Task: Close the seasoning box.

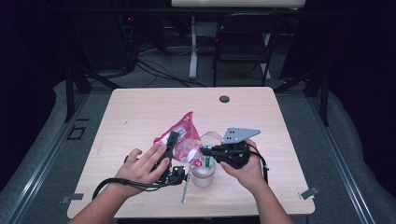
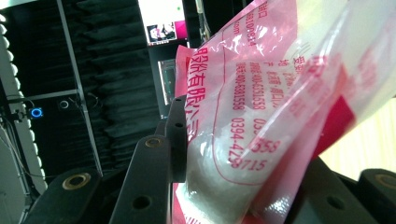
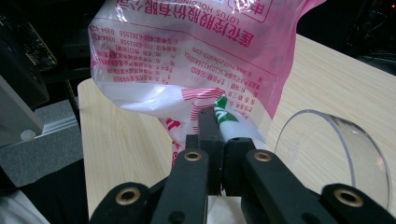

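A pink and clear plastic bag [image 1: 183,135] with red print and white powder inside hangs over the table's middle. My left gripper [image 1: 172,142] is shut on the bag [image 2: 243,116] from the left, the powder bulging between its jaws. My right gripper [image 1: 204,150] comes in from the right, shut on the bag's lower corner [image 3: 219,114], with its jaws together. Directly below that corner stands a clear jar [image 1: 203,175]. Its clear round lid [image 1: 211,138] leans just behind it, and the lid [image 3: 338,149] stands on edge to the right in the right gripper view.
A thin metal utensil [image 1: 185,189] lies on the wooden table [image 1: 140,107] left of the jar. A dark round hole [image 1: 224,99] sits near the table's far edge. A folding chair [image 1: 243,42] stands on the floor beyond.
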